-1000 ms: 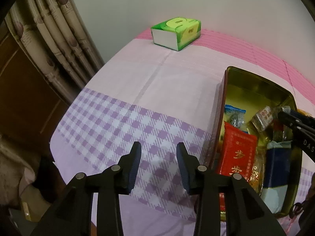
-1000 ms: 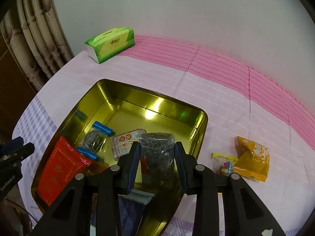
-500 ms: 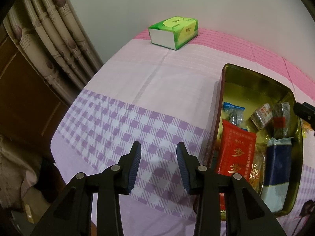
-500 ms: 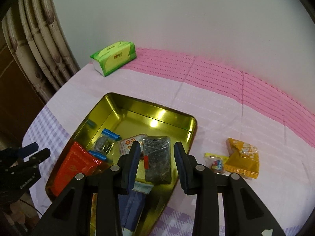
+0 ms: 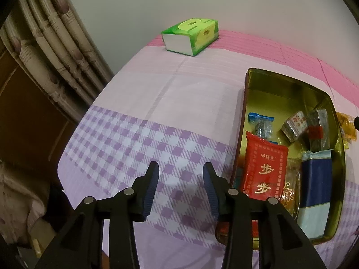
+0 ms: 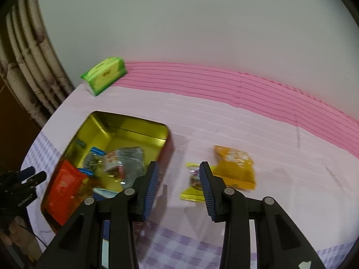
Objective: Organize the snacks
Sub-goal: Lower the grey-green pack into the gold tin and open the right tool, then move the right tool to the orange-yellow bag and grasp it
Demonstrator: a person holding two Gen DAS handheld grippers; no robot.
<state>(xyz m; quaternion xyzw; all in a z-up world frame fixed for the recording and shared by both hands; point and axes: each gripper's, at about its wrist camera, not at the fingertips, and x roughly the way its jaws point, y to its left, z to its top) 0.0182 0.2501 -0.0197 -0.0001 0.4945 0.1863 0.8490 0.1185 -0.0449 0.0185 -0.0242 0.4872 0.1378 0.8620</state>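
Tin (image 6: 105,121) (one), two packets (image 6: 233,168) outside

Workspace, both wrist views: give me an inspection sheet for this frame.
Surface: table under a pink, lilac and purple-checked cloth.
Job's things: open gold tin holding a red packet, a blue packet, a dark packet and smaller sweets. An orange bag and a small yellow packet lie on the cloth outside it.
Clutter: green tissue box at the far edge.
Grippers: left tool over the checked cloth beside the tin; right tool between the tin and the yellow packet. Both have jaws opening, nothing between them.
Cables: nothing seen.
Surroundings: curtain, plain wall.
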